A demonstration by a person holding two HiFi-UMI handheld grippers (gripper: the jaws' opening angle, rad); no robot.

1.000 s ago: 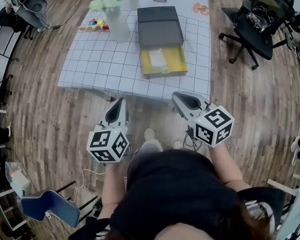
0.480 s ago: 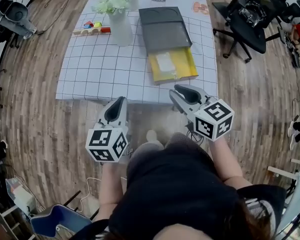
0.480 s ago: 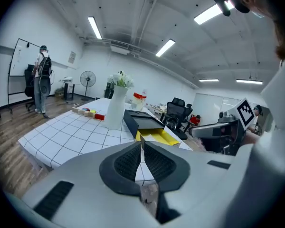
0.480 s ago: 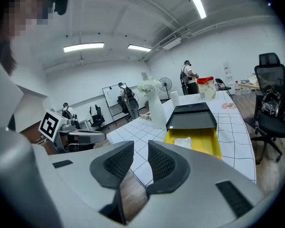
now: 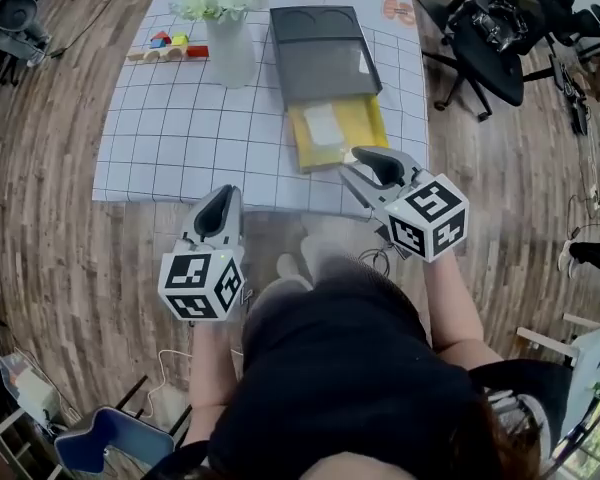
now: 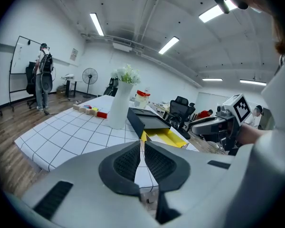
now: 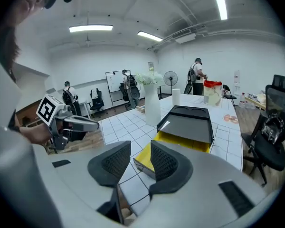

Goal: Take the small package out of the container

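The container [image 5: 320, 53] is a dark grey box on the white gridded table [image 5: 150, 138], with its yellow drawer [image 5: 365, 128] pulled out toward me. A small pale package [image 5: 323, 125] lies flat inside the drawer. My right gripper [image 5: 377, 168] hovers at the table's near edge, just in front of the drawer; its jaws are opening and nothing is between them. In the right gripper view the drawer's near corner [image 7: 145, 156] shows between the right gripper's [image 7: 140, 151] jaws. My left gripper [image 5: 212, 213] hangs short of the table edge, shut and empty, as the left gripper view [image 6: 141, 144] shows.
A white vase of flowers [image 5: 230, 43] stands left of the container, with coloured blocks [image 5: 165, 46] further left. A black office chair [image 5: 490, 43] is on the wooden floor to the right. People stand by a whiteboard in the far background.
My right gripper's jaws have spread apart and it has moved forward to the table edge by the yellow drawer. The left gripper has come slightly closer to the table.
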